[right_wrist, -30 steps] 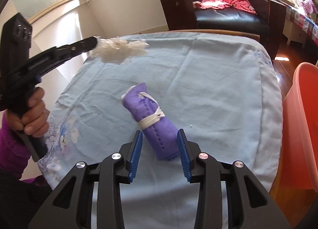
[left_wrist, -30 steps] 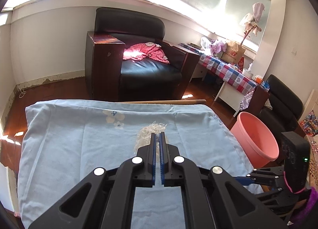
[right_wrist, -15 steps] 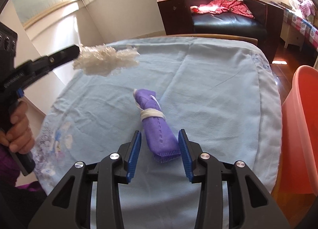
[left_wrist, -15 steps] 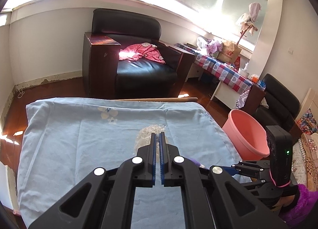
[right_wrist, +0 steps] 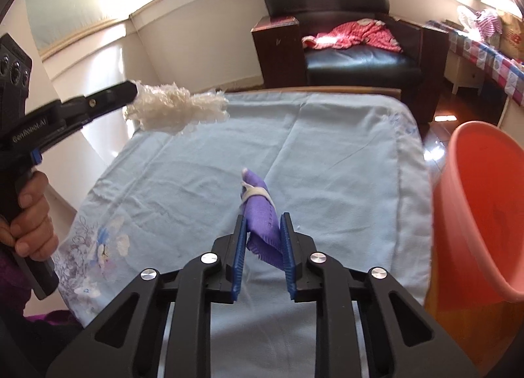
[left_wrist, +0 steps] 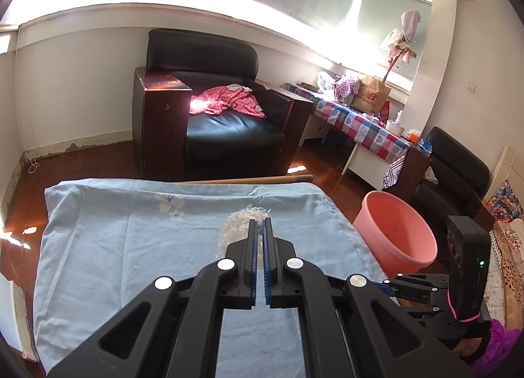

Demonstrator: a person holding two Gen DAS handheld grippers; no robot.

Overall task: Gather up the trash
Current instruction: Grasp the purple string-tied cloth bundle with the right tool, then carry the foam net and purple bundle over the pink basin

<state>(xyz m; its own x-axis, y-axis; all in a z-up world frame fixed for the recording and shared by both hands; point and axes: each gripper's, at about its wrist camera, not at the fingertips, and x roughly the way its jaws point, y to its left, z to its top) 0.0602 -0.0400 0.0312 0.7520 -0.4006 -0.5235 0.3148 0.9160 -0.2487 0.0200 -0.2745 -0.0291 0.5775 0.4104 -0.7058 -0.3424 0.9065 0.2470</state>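
Currently I am clamping the purple cloth roll (right_wrist: 263,219) between my right gripper (right_wrist: 262,224) fingers, pinching only its near end; it may be slipping out. Further left, my left gripper (left_wrist: 259,230) is squeezing white fluffy trash (right_wrist: 173,109), whose loose fibres risk shedding before the pink bucket (right_wrist: 484,201) at far right.

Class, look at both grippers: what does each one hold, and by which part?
Left gripper: white fluffy wad, pinched at one end. Right gripper: purple cloth roll, jaws closed on its near end.
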